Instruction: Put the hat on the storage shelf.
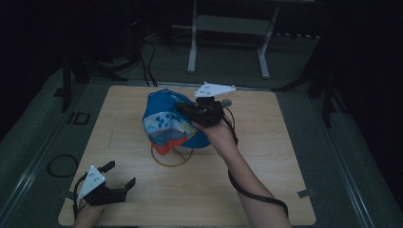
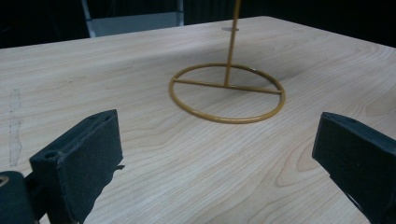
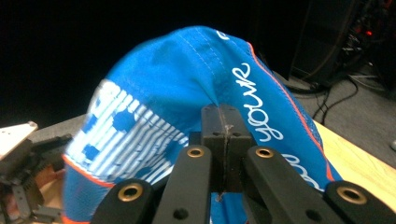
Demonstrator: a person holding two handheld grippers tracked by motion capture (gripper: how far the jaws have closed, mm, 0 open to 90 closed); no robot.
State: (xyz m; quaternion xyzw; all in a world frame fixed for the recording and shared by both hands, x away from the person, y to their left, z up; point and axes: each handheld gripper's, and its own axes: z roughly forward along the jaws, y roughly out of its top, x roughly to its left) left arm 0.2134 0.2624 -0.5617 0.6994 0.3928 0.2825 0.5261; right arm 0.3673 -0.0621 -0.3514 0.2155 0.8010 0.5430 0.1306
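Observation:
A blue cap (image 1: 164,118) with white print and an orange edge sits over a gold wire stand, whose ring base (image 1: 171,160) lies on the wooden table (image 1: 266,156). My right gripper (image 1: 184,109) is shut on the cap's fabric from the right side. In the right gripper view the jaws (image 3: 225,116) meet on a pinched fold of the blue cap (image 3: 187,70). My left gripper (image 1: 121,174) rests open near the table's front left corner. In the left gripper view its jaws (image 2: 217,140) stand wide apart with nothing between them, and they face the gold ring (image 2: 229,120) and its pole (image 2: 232,42).
A small round disc (image 1: 226,102) lies on the table behind the right gripper. A cable loop (image 1: 62,165) lies on the floor at the left. A metal frame's legs (image 1: 228,42) stand beyond the table. A piece of tape (image 1: 305,193) marks the front right corner.

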